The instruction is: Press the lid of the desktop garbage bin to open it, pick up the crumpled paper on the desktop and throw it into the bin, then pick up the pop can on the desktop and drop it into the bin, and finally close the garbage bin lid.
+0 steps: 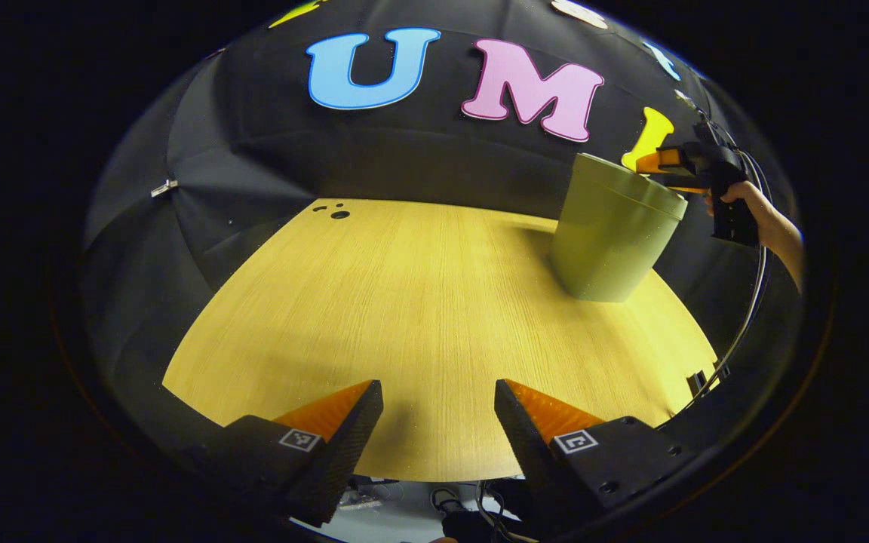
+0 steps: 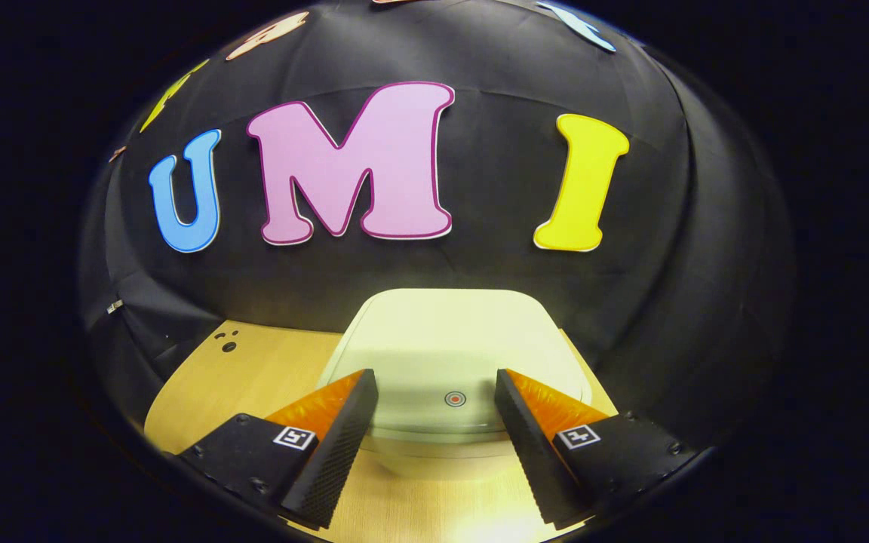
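Observation:
A pale green garbage bin [image 1: 615, 234] stands at the right of the wooden table [image 1: 419, 302] in the left gripper view, its lid down. From the right gripper view I look down on the bin's flat lid [image 2: 449, 339], which has a small red ring mark [image 2: 455, 398] near its front edge. My right gripper [image 2: 434, 388] is open, its fingers hovering just above the lid's front either side of the mark. It also shows as the right gripper [image 1: 653, 172] over the bin's far rim, held by a hand [image 1: 759, 211]. My left gripper [image 1: 438, 396] is open over bare table.
Small dark holes [image 1: 336, 211] mark the table's far left corner. The black cloth wall stands right behind the table and the bin. A cable [image 1: 751, 302] hangs down at the table's right edge. Broad wooden surface stretches left of the bin.

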Available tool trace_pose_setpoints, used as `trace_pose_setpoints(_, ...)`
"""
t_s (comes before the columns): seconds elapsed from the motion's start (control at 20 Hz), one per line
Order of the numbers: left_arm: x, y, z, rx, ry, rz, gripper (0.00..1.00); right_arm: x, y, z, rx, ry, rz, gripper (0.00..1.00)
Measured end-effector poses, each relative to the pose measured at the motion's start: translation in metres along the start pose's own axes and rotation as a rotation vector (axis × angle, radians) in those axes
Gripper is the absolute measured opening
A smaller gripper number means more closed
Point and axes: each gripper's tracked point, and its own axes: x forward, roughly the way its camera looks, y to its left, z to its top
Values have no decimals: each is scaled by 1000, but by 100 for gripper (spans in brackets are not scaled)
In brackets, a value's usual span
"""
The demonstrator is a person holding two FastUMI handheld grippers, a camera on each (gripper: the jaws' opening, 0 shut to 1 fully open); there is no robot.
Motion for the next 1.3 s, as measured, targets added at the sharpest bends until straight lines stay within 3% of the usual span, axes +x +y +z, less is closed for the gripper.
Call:
trace_pose_setpoints(0.3, -13, -3, 31, 38, -85, -9, 96, -15, 4, 2, 27, -24, 14, 99)
trace_pose_setpoints(0.55, -37, -9, 66, 57, -188, -15, 96, -73, 15, 14, 26, -145, 27, 99)
trace_pose_setpoints(0.8, -69, -17, 99, 71, -321, -9, 96, -143, 32, 17, 50, -237, 87, 99)
trace_pose_setpoints(1.05, -93, -22, 121, 123, -463, 26, 95, -195, 54, -22, 24, -228, 125, 99)
trace_pose_setpoints(1.3, -91, -38, 103, 136, -446, 10, 96, -224, 67, -81, 3, -149, 137, 99)
